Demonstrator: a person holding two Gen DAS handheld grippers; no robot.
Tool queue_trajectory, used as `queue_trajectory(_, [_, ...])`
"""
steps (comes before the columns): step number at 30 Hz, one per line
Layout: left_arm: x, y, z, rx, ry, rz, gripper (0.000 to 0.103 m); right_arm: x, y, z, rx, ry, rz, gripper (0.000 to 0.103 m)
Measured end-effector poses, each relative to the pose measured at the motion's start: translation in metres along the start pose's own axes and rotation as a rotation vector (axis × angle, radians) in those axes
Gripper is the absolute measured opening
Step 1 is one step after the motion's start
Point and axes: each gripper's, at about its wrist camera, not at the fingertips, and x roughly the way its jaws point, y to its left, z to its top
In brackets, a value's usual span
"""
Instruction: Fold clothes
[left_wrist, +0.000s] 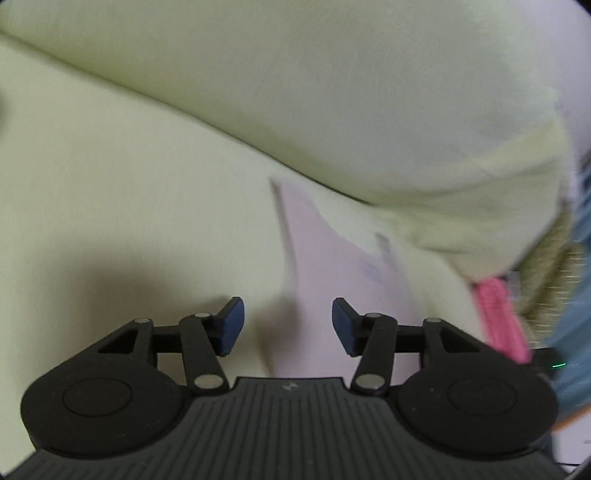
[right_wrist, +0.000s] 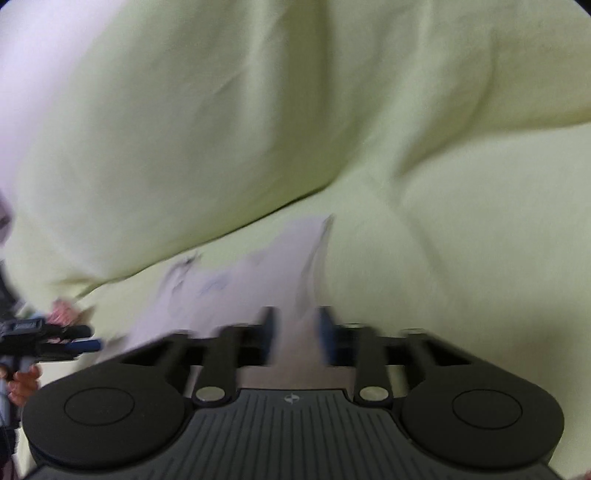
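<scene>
- The left gripper (left_wrist: 288, 325) is hovering with its jaws spread wide, nothing between them.
- The right gripper (right_wrist: 295, 332) is holding its jaws narrower; motion blur is hiding whether they are pinching anything.
- A pale lilac surface (left_wrist: 314, 251) is showing as a wedge just ahead of both jaws.
- The light green garment (left_wrist: 332, 92) is lying beyond and around the jaws, its folded edge crossing ahead.

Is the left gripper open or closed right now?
Open. The left gripper has its two blue pads well apart with nothing between them, hovering over the pale green garment.
</scene>
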Motion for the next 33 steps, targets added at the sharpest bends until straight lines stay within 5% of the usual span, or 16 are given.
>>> queue_trajectory(2, [-0.006, -0.023, -0.025, 0.119, -0.013, 0.029, 0.042, 0.002, 0.008, -0.016, -0.034, 0.033, -0.010, 0.007])
queue_trajectory(3, [-0.003, -0.037, -0.036, 0.227, -0.014, 0.100, 0.037, 0.003, 0.011, -0.024, -0.049, 0.053, -0.030, 0.000])
queue_trajectory(6, [-0.004, -0.045, -0.056, 0.404, -0.039, 0.263, 0.013, -0.004, 0.012, -0.033, -0.054, 0.049, -0.152, 0.000])
queue_trajectory(7, [-0.007, -0.042, -0.059, 0.418, -0.047, 0.305, 0.013, -0.009, 0.013, -0.031, -0.047, 0.048, -0.204, 0.000])
queue_trajectory(11, [-0.042, -0.040, -0.058, 0.284, -0.084, 0.399, 0.008, -0.045, 0.027, -0.035, -0.069, 0.023, -0.339, 0.011])
queue_trajectory(14, [-0.070, -0.070, -0.076, 0.319, -0.121, 0.398, 0.009, -0.070, 0.050, -0.049, -0.087, -0.023, -0.264, 0.013])
queue_trajectory(18, [-0.075, -0.120, -0.142, 0.418, -0.004, 0.313, 0.020, -0.085, 0.085, -0.091, -0.190, 0.057, -0.226, 0.012])
queue_trajectory(20, [-0.073, -0.123, -0.178, 0.424, 0.058, 0.375, 0.020, -0.090, 0.090, -0.113, -0.206, 0.118, -0.310, 0.011])
queue_trajectory(25, [-0.124, -0.119, -0.230, 0.360, 0.046, 0.463, 0.021, -0.152, 0.075, -0.153, -0.081, 0.131, -0.414, 0.001])
queue_trajectory(29, [-0.162, -0.129, -0.250, 0.334, 0.084, 0.549, 0.018, -0.184, 0.078, -0.168, -0.030, 0.142, -0.459, 0.015])
queue_trajectory(33, [-0.165, -0.154, -0.276, 0.350, 0.116, 0.546, 0.027, -0.184, 0.097, -0.163, -0.024, 0.081, -0.313, 0.017])
